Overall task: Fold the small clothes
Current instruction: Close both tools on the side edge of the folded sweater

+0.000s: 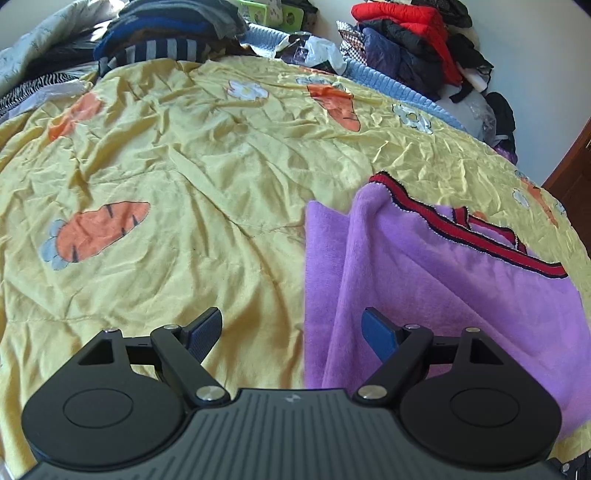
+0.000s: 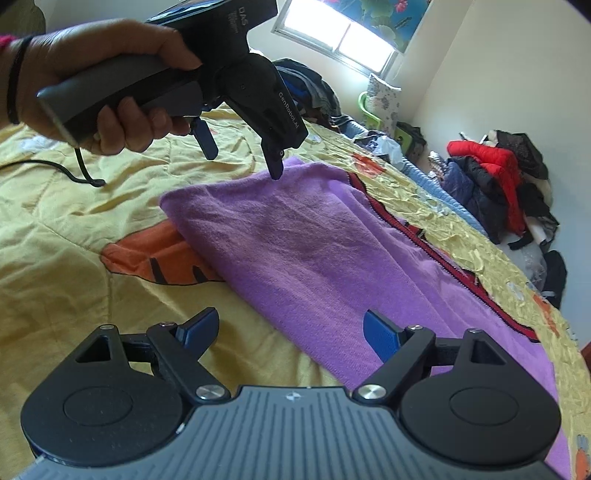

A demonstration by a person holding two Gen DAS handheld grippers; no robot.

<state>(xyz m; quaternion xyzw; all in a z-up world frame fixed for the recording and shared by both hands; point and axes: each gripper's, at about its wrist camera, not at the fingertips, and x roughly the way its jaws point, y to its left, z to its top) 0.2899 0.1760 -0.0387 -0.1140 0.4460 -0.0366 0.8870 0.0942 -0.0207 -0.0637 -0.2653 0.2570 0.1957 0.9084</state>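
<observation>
A purple fleece garment [image 1: 424, 280] with a red and black striped trim [image 1: 476, 236] lies folded on the yellow carrot-print bedspread [image 1: 177, 177]. My left gripper [image 1: 293, 332] hovers open over the garment's left edge, nothing between its fingers. In the right wrist view the same purple garment [image 2: 317, 254] stretches away from me, and my right gripper [image 2: 290, 334] stands open above its near edge. The left gripper [image 2: 243, 157] shows there too, held by a hand [image 2: 107, 85], its fingers spread just above the garment's far corner.
Piles of clothes crowd the head of the bed: dark and striped ones [image 1: 162, 40] at the left, red and navy jackets [image 1: 410, 44] at the right. A black cable [image 2: 62, 170] trails on the bedspread [image 2: 66, 258]. A window [image 2: 336, 33] is behind.
</observation>
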